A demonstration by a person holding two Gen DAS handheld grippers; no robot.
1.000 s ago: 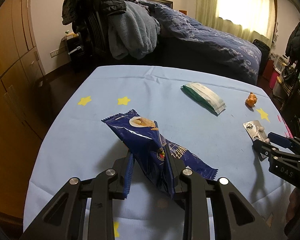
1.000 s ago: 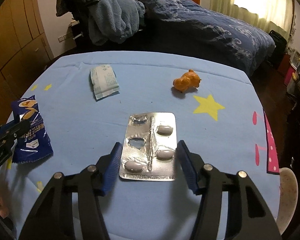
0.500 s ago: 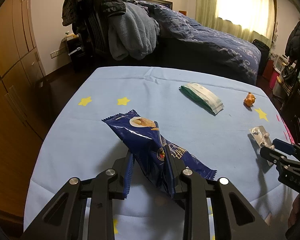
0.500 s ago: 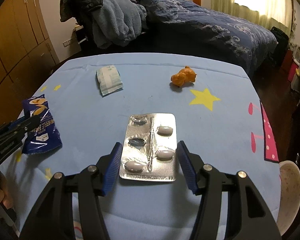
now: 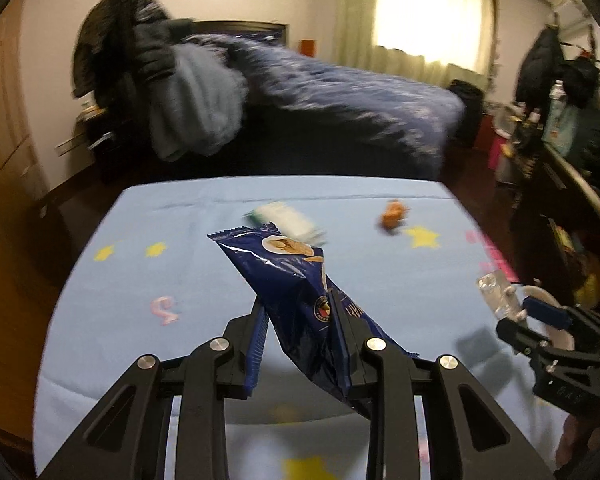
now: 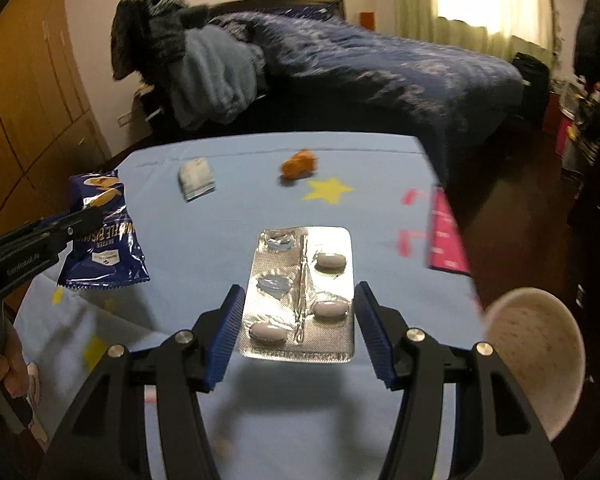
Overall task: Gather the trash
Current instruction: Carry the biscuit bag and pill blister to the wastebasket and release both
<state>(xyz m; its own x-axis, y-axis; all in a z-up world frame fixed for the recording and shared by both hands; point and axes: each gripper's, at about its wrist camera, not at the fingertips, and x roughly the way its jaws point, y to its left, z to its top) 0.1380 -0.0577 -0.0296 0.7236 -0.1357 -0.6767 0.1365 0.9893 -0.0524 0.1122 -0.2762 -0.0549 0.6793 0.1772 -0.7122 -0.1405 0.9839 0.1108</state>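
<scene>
Both wrist views, somewhat blurred, overlook the same table [image 5: 148,216].

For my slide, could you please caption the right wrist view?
Right gripper holds a pill blister above the blue table, bin at right.

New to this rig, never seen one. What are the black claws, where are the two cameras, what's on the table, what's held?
There is no robot here: a person holds a hand-operated two-finger claw in each hand, and a fisheye camera on each claw looks forward along its fingers. So one picture is the left claw's view and the other is the right claw's view.

The left claw grips a blue biscuit wrapper. The right claw holds a silver pill strip, partly used.

On the blue tablecloth with yellow stars lie a white-and-green packet and a small orange lump, too blurred to identify. A white bin stands beside the table on the right.
</scene>
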